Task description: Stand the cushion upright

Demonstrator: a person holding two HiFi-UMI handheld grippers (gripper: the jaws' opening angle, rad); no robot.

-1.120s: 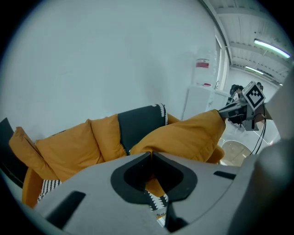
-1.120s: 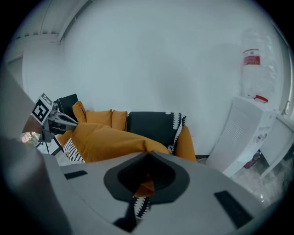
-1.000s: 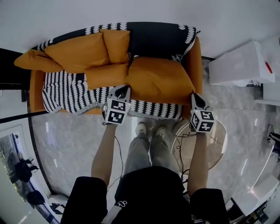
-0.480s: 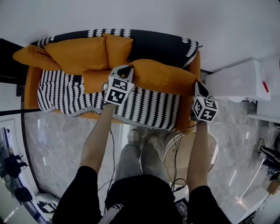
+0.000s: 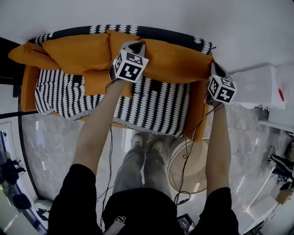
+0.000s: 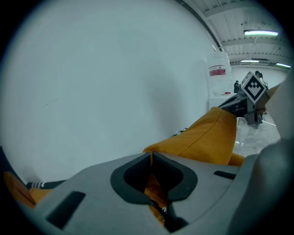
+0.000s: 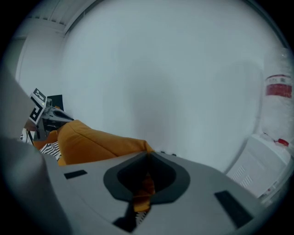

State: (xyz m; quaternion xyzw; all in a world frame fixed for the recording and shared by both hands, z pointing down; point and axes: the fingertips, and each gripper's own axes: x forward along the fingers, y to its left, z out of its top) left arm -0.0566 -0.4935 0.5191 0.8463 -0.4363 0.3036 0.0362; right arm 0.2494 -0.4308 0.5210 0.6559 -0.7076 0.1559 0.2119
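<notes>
Cushion point(image 5: 177, 62): big, plump, orange woven fabric with a stitched seam along the edge. It sits on the right half of the sofa point(image 5: 26, 87), up against the backrest, stretched between the two grippers. In the head view its lower edge meets the throw point(image 5: 156, 108), a knitted black-and-white wavy stripe covering seat and backrest.

Left gripper point(image 5: 134, 45): grey fingers together, clamped on the cushion's left top corner, with orange fabric and zip teeth pinched between them point(image 6: 150, 158).

Right gripper point(image 5: 215, 69): fingers together, clamped on the right top corner, with a fold of orange fabric between them point(image 7: 147, 160).

Smaller orange pillows point(image 5: 78, 51) are piled at the sofa's left end. Plain white wall point(image 5: 147, 11) behind.
</notes>
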